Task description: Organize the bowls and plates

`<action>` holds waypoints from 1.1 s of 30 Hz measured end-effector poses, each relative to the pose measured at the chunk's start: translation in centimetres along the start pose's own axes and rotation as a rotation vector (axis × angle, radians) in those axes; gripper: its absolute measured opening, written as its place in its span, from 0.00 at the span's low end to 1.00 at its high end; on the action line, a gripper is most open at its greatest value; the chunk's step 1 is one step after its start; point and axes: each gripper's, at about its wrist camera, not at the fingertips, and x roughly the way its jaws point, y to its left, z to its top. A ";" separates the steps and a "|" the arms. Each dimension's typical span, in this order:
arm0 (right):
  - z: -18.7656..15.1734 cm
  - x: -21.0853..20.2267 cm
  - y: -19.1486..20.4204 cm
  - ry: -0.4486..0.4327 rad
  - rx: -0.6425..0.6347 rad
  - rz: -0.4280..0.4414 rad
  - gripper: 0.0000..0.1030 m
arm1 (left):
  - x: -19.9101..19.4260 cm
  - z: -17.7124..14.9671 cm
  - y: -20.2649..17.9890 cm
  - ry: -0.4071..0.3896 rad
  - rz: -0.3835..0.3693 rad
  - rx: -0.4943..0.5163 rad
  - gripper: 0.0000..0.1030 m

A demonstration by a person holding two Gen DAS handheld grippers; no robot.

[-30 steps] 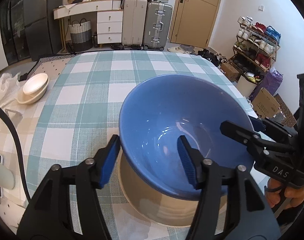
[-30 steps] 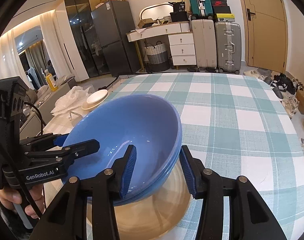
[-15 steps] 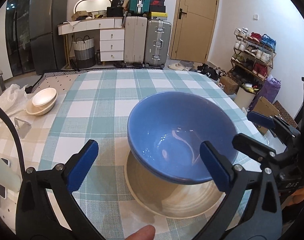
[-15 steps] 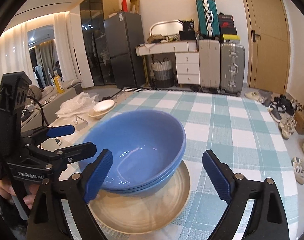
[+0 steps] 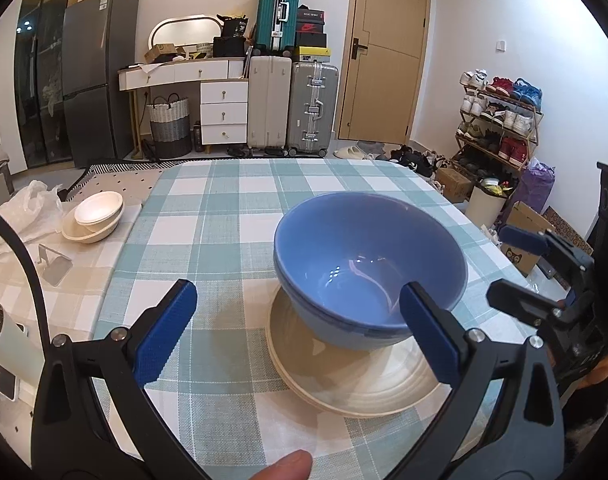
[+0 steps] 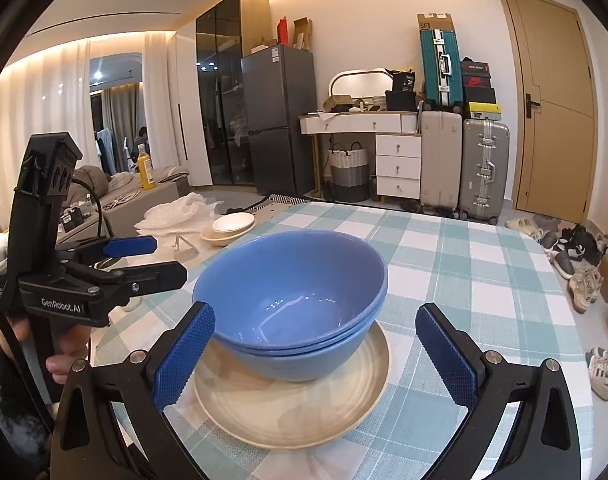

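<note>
The left tool (image 5: 297, 332) is seen with its blue pads spread wide and nothing gripped between them; its jaws have just been opening. The right tool (image 6: 316, 354) is likewise held wide, its jaws having just been opening, and its pads are clear of the crockery. Just beyond both tools, two blue bowls (image 6: 291, 304) are nested one inside the other and are set on a stack of cream plates (image 6: 304, 408), which rests on the near part of the checked surface (image 5: 223, 216). In the right wrist view the left tool is shown at the left, gripped by a hand (image 6: 63, 356). Farther off, near the far left edge of the surface, a small stack of cream bowls (image 5: 93, 218) is placed beside a white plastic bag (image 5: 27, 208).
</note>
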 end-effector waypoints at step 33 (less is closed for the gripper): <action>-5.2 0.9 -6.5 -0.003 -0.039 0.096 1.00 | 4.7 -5.6 6.0 -0.125 0.002 0.042 0.98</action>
